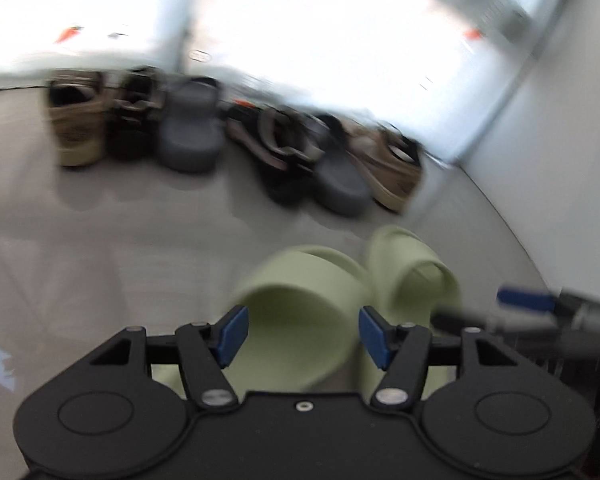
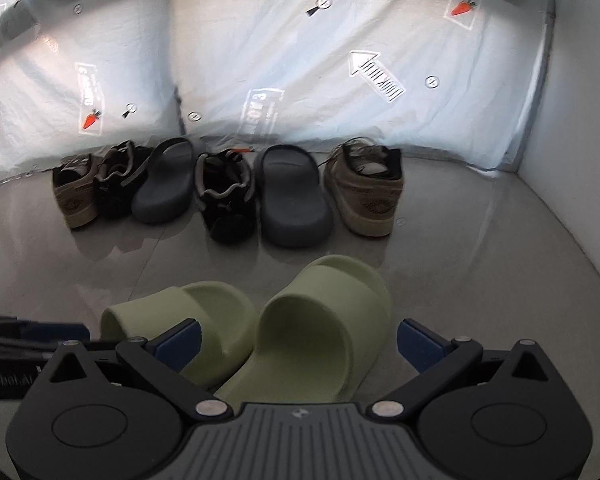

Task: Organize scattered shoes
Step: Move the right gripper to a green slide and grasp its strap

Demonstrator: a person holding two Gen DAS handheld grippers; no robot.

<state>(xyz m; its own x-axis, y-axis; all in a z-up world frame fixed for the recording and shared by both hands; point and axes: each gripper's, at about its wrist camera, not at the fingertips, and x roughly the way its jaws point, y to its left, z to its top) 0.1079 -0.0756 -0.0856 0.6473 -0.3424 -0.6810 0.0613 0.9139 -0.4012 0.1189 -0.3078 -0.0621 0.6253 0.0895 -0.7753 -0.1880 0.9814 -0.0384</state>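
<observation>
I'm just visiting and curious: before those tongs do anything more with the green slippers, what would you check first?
1. Left tongs open, pads clear of the slipper: ok.
2. Right tongs open wide: ok.
3. Both green slippers sole-down on the floor: ok.
4. Green slippers side by side, aligned: not ok, they splay apart.
5. Back row of shoes paired up: not ok, mates stand apart.
6. Slipper held by either tongs: cannot tell for certain; seemingly none.

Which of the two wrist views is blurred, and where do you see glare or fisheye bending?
Left wrist view: motion-blurred throughout, the back row of shoes smeared and the sheeted wall blown out white. Right wrist view: sharp, print on the wall sheet readable, the glossy floor shows soft reflections; both views curve straight edges and go dark at the corners.
</observation>
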